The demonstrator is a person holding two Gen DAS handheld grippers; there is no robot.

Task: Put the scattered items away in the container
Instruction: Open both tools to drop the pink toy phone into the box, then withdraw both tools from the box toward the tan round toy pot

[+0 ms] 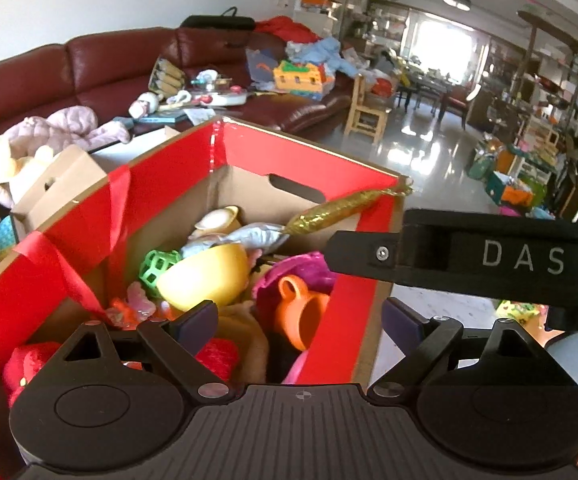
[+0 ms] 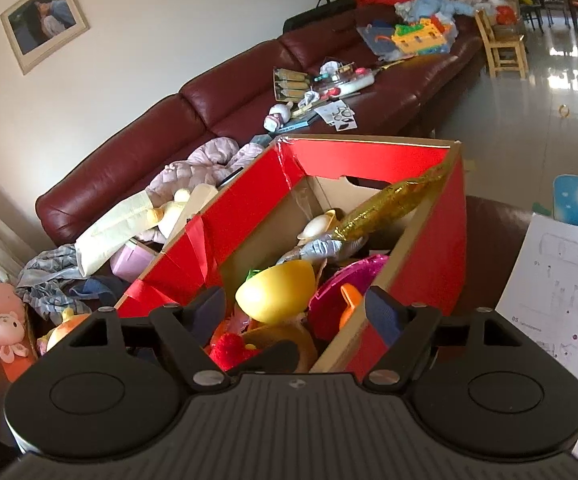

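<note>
A cardboard box with red flaps (image 1: 301, 156) (image 2: 369, 152) is filled with toys. Among them are a yellow bowl (image 1: 205, 274) (image 2: 277, 294), an orange cup (image 1: 301, 316) (image 2: 349, 304), a green lattice ball (image 1: 157, 266), a pink plate (image 2: 349, 284) and a red plush (image 2: 229, 350). A gold glitter stick (image 1: 337, 210) (image 2: 393, 204) leans across the box's far right corner. My left gripper (image 1: 299, 320) hangs open over the box's near end with nothing between its fingers. My right gripper (image 2: 297, 310) is also open and empty above the toys. Its black housing (image 1: 489, 260) crosses the right of the left wrist view.
A dark red sofa (image 2: 225, 100) behind the box holds toys, clothes and a yellow block set (image 2: 421, 36). Plush toys and a pink jacket (image 1: 65, 128) lie to the left, beside a smaller cardboard box (image 1: 57, 188). A wooden chair (image 1: 365, 108) stands on the shiny floor. Printed sheets (image 2: 561, 280) lie at the right.
</note>
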